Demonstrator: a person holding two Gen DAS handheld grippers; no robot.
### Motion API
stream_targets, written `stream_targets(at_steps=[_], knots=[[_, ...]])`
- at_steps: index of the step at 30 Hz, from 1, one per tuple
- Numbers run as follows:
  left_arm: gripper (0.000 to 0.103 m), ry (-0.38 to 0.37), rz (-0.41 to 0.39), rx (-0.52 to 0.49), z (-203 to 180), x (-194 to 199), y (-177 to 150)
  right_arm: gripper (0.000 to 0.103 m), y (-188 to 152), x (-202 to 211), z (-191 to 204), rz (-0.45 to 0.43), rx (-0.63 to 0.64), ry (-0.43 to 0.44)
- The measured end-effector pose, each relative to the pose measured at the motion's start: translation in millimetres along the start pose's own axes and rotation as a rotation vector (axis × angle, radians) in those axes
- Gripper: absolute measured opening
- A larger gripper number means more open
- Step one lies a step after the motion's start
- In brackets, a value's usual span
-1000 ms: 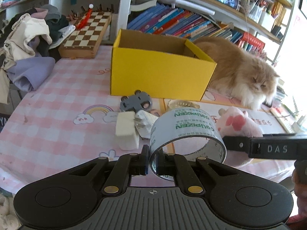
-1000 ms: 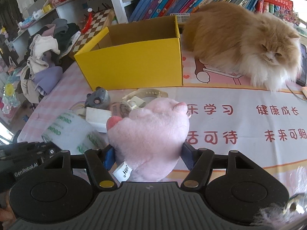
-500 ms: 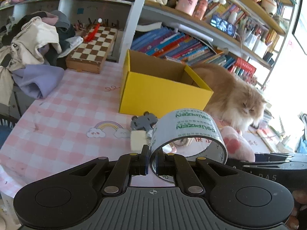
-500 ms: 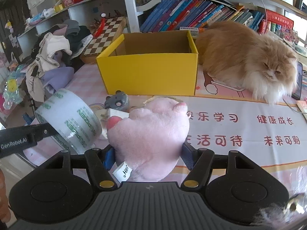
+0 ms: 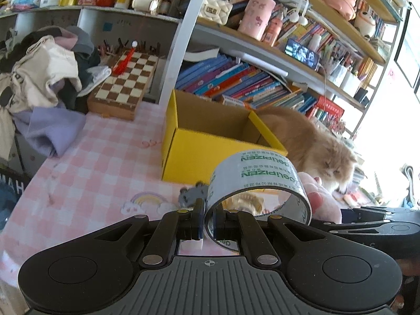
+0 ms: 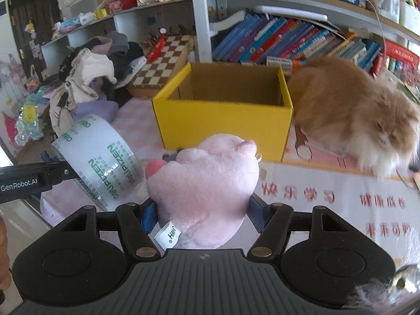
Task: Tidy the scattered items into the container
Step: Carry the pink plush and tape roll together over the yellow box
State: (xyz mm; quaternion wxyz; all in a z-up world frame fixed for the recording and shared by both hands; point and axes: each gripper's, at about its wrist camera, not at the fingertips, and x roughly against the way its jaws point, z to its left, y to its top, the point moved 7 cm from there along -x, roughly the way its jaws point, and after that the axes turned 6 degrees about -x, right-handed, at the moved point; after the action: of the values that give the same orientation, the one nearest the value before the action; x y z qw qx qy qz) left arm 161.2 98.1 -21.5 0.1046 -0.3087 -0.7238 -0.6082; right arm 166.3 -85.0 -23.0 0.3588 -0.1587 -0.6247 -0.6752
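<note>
My left gripper [image 5: 208,219] is shut on the wall of a clear tape roll [image 5: 258,181] with green lettering, held above the table in front of the open yellow box [image 5: 210,141]. The roll also shows in the right wrist view [image 6: 102,162]. My right gripper [image 6: 202,210] is shut on a pink plush toy [image 6: 204,181], held up before the yellow box [image 6: 225,126]. The box looks empty. A small grey toy [image 5: 190,197] lies on the table below the tape, partly hidden.
An orange cat [image 6: 354,120] lies right of the box. A pile of clothes [image 5: 44,84] and a chessboard [image 5: 126,81] sit at the back left. Bookshelves [image 5: 249,78] stand behind. A pink checked tablecloth [image 5: 86,168] covers the table.
Both grippers have risen with their loads and moved closer to the box; its inside now shows. The loose items on the table have dropped out of sight.
</note>
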Motion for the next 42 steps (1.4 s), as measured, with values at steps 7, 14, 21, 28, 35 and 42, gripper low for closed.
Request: stream_targets(at_steps=[7, 14, 21, 28, 35, 42], knots=[[0.005, 0.028, -0.033, -0.018, -1, -17, 33, 0.065, 44, -12, -12, -0.039, 0.021, 0.045], [0.005, 0.047, -0.057, -0.048, -6, -47, 75, 0.065, 92, -31, -28, -0.073, 0.074, 0.078], [0.005, 0.097, -0.057, -0.122, -11, -92, 113, 0.065, 144, -64, -49, -0.104, 0.149, 0.084], [0.005, 0.163, 0.027, -0.186, -7, -152, 124, 0.065, 171, -125, -60, -0.041, 0.263, 0.077], [0.005, 0.24, 0.159, -0.267, 3, -210, 116, 0.065, 173, -190, -66, 0.098, 0.408, 0.071], [0.005, 0.273, 0.236, -0.304, 7, -242, 109, 0.066, 166, -230, -70, 0.187, 0.476, 0.073]])
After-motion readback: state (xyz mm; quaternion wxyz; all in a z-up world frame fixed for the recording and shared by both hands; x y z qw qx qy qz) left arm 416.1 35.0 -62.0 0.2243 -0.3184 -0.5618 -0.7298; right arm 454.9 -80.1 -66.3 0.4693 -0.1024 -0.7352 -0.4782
